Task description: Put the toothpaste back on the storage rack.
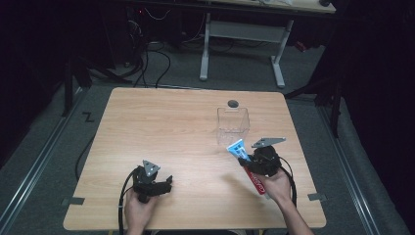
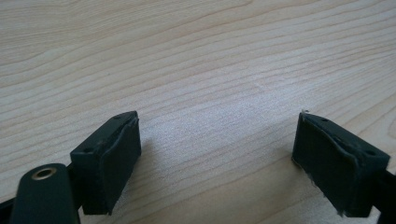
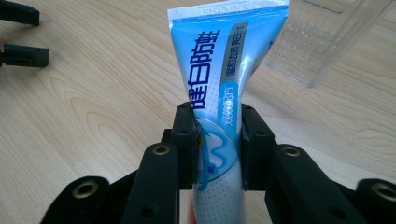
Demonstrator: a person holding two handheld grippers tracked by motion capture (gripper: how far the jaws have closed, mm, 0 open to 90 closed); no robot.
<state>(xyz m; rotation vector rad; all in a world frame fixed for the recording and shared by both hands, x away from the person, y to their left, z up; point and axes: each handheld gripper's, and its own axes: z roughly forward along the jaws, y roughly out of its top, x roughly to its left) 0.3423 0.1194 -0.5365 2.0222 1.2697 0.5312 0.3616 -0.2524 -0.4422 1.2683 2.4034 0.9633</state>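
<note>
Item: toothpaste tube [image 3: 219, 88], blue and white with a red cap end. Location: held in my right gripper [image 3: 217, 144], jaws closed on its mid-body, crimped tail pointing forward and up. In the high view the tube [image 1: 238, 148] sits just short of the clear plastic box [image 1: 233, 126], with its red end [image 1: 258, 185] trailing back toward the hand.

Item: clear plastic box [image 3: 322, 42]. Location: upright on the bench [image 1: 171, 127], open top, ahead and to the side of the tube.

Item: left gripper [image 1: 149, 183]. Location: low over the bench [image 2: 196, 60] at the near-left, jaws spread wide with nothing between them.

Handling note, my judgement: I take the step in hand to be getting the tube into the box. I would lift until the tail clears the rim, centre it over the opening, tip the tube toward vertical, lower it inside, then release. The box looks light; a knock on its wall may slide it, so the idle left gripper could steady it.
</note>
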